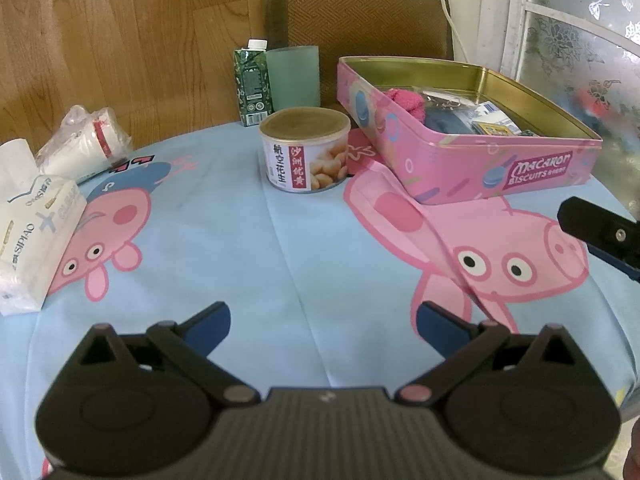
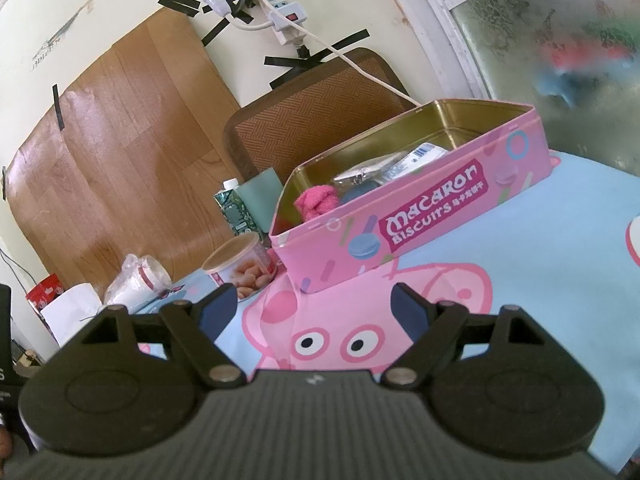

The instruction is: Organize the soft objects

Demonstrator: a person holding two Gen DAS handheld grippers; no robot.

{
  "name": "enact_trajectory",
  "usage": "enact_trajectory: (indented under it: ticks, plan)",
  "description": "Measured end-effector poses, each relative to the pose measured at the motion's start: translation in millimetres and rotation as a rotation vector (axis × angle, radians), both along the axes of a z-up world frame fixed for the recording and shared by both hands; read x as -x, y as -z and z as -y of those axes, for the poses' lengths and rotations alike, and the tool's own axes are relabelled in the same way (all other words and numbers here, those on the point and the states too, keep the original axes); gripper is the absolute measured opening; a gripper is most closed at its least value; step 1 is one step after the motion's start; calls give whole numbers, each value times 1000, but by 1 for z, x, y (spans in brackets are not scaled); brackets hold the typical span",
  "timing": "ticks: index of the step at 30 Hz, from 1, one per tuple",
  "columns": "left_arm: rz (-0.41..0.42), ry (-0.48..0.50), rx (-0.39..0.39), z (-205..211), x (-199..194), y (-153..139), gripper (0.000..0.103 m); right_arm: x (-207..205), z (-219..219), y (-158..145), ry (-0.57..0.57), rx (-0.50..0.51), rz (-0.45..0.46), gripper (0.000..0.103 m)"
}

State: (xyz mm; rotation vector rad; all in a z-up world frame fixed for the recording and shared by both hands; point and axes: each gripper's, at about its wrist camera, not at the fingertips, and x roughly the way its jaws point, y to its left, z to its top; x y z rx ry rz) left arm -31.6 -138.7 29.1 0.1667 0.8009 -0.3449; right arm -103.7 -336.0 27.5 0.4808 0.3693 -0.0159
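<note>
**Holding off, both jaws empty, most soft goods already boxed**

Hovering over the cloth, I hold my left gripper and right gripper spread wide, with nothing between the pads of either.

Task status: the pink tin stands open at the far right of the table. Inside it lie a pink sock, a dark blue item beside it, and some packets I cannot identify. I judge the sorting to be well along, with me between picks.

Next move: the soft things left outside appear to be the tissue pack at the left edge and the plastic bag behind it. My left gripper is the nearer one. It must swing left, straddle the pack across its narrow side and close gently, since the wrapper will crush and slip. The can, carton and cup are hard goods and, in my judgement, stay put.

View comparison: the left camera alone shows the tissue pack, and catches a finger of my right gripper at its right edge. The right camera alone shows a paper roll behind the bag, the power strip on the wall, and the tin's label side square on.
</note>
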Motion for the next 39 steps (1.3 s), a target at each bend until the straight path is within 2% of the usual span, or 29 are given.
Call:
enact_trajectory:
  ticks: [17,32,39]
  plan:
    - [7,3,8,0,-1,-5,103,-1,0,0,6,1,2,86]
    - [35,-4,52,-4,4,-14,103,-1,-1,-2,8,6,3,86]
    - [98,34,58,-1,11,-18,103,1,-5,-3,9,52,15,87]
